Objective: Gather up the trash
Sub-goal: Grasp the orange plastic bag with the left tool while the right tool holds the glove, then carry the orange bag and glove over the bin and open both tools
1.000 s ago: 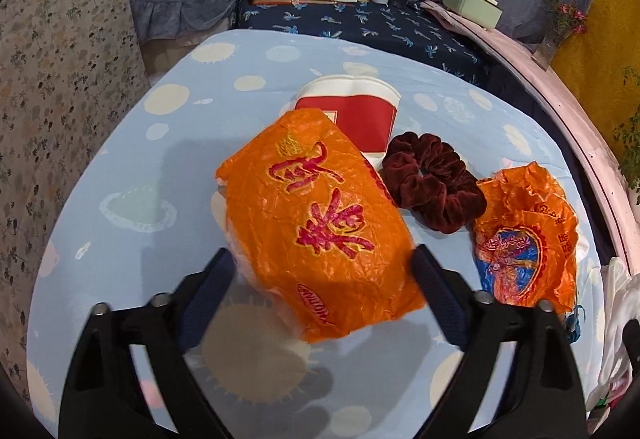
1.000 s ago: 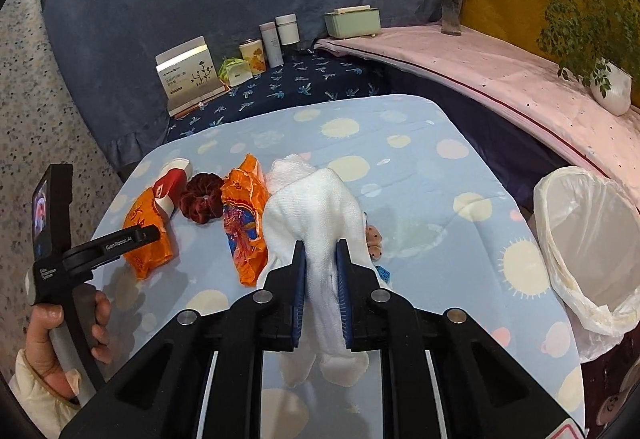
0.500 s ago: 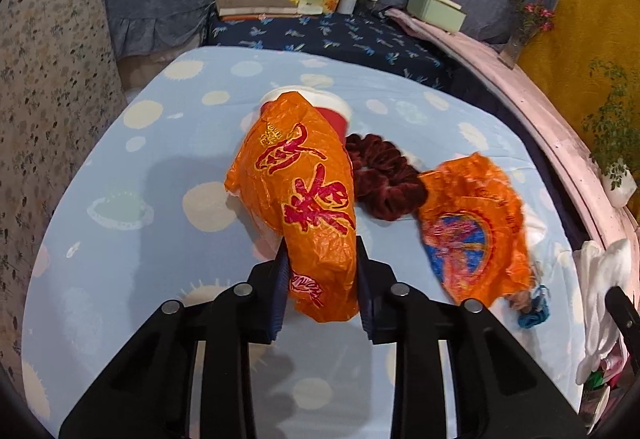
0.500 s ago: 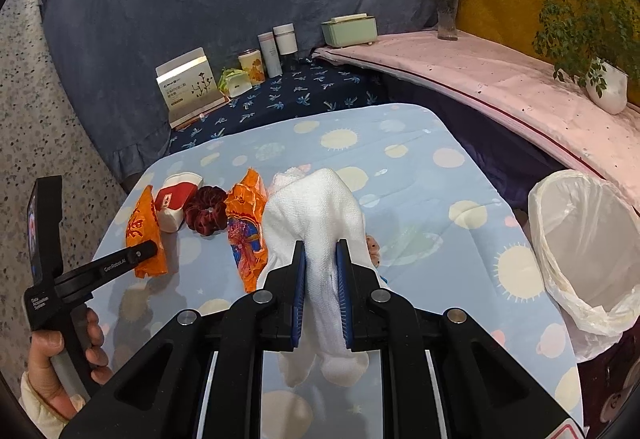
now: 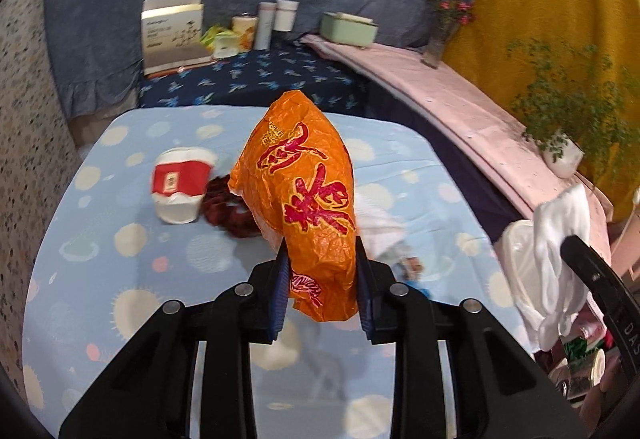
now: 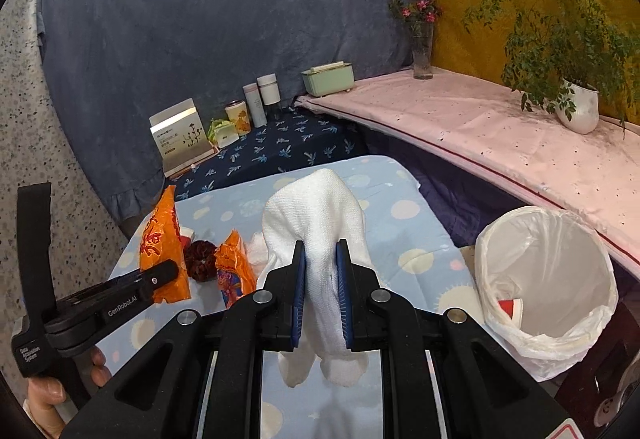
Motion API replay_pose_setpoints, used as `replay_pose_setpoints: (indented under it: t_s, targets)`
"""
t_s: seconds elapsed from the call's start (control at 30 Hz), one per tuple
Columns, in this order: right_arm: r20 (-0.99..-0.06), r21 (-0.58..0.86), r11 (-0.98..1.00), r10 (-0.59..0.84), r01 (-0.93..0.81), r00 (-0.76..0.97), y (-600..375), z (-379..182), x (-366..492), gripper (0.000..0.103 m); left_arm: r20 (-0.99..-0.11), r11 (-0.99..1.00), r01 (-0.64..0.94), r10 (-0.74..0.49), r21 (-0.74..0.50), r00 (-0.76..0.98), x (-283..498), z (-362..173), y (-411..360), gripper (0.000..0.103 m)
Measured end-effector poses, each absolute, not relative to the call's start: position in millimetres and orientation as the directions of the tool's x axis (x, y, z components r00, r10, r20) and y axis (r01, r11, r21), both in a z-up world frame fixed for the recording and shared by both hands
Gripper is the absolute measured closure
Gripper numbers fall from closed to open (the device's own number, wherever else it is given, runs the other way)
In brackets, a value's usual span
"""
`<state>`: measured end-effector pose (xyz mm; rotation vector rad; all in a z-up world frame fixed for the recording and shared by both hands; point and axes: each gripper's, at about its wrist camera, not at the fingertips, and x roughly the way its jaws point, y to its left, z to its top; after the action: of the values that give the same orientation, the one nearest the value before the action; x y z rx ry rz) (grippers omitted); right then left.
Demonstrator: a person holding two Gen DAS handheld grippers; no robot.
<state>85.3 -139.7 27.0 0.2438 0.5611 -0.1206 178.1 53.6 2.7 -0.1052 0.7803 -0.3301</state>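
Note:
My left gripper (image 5: 320,283) is shut on an orange snack wrapper with red characters (image 5: 308,199) and holds it lifted above the blue dotted table (image 5: 120,279). It also shows in the right wrist view (image 6: 160,251). My right gripper (image 6: 320,295) is shut on a white cloth (image 6: 316,223), held up above the table. A bin lined with a white bag (image 6: 548,279) stands off the table's right side. A red and white paper cup (image 5: 180,187), a dark red scrunchie (image 5: 224,211) and a second orange wrapper (image 6: 232,275) lie on the table.
A dark blue shelf (image 6: 280,151) behind the table carries a box, bottles and a can. A pink ledge (image 6: 500,143) on the right holds a green box, a flower vase and a potted plant. White tissue (image 5: 380,223) lies behind the held wrapper.
My left gripper closed on the orange wrapper and lifted it off the table, swinging right. My right gripper moved the white cloth up and toward the bin.

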Motion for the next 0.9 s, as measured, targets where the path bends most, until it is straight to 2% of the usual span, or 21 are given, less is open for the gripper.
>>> replay_pose_setpoints:
  t_s: [0.43,0.9]
  targets:
    - [-0.466,0.208,0.940,-0.148,0.271,0.872,-207.1,57.7,44.3,0.089,-0.633,0.881,0.446,-0.438,-0.158,0.639,142.0,38.9,-52.5,0.076]
    - [-0.462,0.223,0.890,-0.264,0.399,0.846,-290.3,51.0,4.3,0.089,-0.655,0.762,0.629,-0.555,-0.153,0.513,114.1,37.1,-147.3,0.075]
